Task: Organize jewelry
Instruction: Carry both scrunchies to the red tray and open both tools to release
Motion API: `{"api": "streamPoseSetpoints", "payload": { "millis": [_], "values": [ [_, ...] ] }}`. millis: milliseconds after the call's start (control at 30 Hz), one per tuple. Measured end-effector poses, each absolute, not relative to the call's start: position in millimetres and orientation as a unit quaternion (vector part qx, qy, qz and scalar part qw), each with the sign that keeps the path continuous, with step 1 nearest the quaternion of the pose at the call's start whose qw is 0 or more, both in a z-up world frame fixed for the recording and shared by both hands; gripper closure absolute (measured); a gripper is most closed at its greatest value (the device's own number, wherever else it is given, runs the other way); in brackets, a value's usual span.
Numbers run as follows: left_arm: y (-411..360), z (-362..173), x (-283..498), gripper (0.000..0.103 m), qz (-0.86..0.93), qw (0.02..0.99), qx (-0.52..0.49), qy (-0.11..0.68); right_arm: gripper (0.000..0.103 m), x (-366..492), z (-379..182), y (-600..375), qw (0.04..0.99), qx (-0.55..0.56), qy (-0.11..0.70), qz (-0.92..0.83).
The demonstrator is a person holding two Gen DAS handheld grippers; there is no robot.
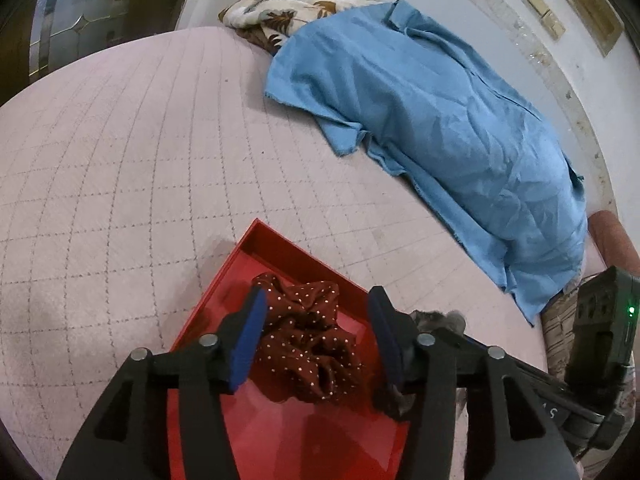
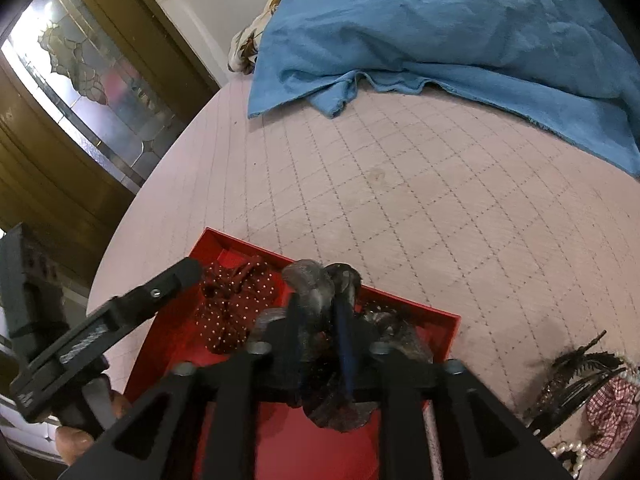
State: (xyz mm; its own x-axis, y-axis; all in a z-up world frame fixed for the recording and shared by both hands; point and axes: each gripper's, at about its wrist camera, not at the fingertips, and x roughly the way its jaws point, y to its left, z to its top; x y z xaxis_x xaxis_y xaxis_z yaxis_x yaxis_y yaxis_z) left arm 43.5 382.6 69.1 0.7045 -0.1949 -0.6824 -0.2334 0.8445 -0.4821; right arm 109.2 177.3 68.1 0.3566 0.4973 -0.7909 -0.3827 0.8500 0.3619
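The left gripper (image 1: 318, 322) stands open over the red tray (image 1: 224, 280), its 2 blue pads (image 1: 250, 338) either side of the dotted maroon scrunchie (image 1: 308, 344), which lies in the tray, not pressed. The right gripper (image 2: 320, 320) has a grey sheer scrunchie (image 2: 310, 286) between its fingers above the same tray; whether they still press it I cannot tell. Right of the tray lie a checked scrunchie (image 2: 612, 408), pearls (image 2: 570, 454) and a black clip (image 2: 584, 364). Farther on the pink quilt (image 1: 120, 160) lies a blue cloth (image 1: 440, 120).
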Motion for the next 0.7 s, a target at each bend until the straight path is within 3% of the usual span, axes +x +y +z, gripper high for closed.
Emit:
{"api": "streamPoseSetpoints", "payload": {
  "millis": [33,100,400,700],
  "values": [
    [382.5,70.0,43.1,0.05,0.009,0.882,-0.277,0.382,0.046,108.4,69.1,177.1,0.824,0.055,0.497,0.265],
    [379.9,72.0,41.9,0.048,0.007,0.884,-0.271,0.379,0.037,106.6,73.3,175.3,0.829,0.056,0.491,0.261],
    [358.1,86.5,20.7,0.048,0.011,0.911,-0.212,0.353,0.034,63.6,91.4,106.1,0.837,0.092,0.482,0.243],
    [290.3,105.3,-29.0,0.044,-0.023,0.925,-0.124,0.357,0.031,-21.4,86.2,-62.7,0.859,0.127,0.48,0.128]
  ]
}}
